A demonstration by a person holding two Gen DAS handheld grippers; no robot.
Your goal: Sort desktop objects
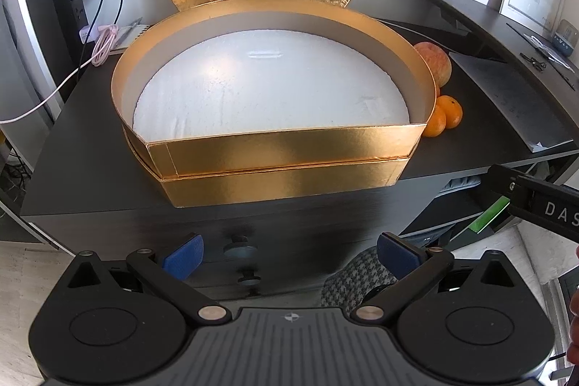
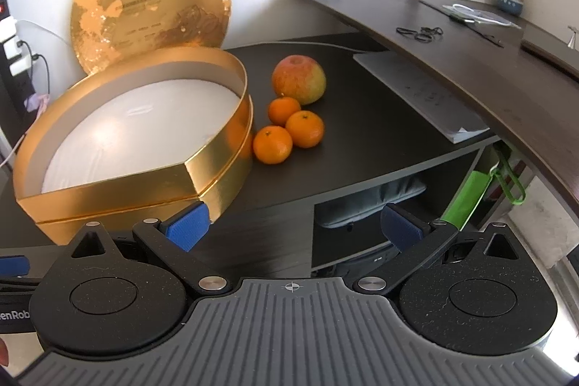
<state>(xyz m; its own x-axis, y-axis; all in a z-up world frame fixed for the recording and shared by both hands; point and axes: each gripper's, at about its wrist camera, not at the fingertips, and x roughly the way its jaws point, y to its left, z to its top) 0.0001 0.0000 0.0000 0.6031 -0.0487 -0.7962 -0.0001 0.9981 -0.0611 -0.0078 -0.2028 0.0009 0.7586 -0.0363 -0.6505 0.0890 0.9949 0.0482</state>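
Both hand-held grippers — left and right — hang wide apart and empty before the bench. The apple and three tangerines sit just beside the lidless gold box.

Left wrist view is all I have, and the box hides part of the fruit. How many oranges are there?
Observer: Three oranges, clustered right of the box.
Operator: Where is the apple relative to them?
Observer: The apple sits directly behind the rear orange and appears to touch it.
Operator: Is the right gripper holding something?
Observer: No. The right gripper is open and empty, short of the fruit.
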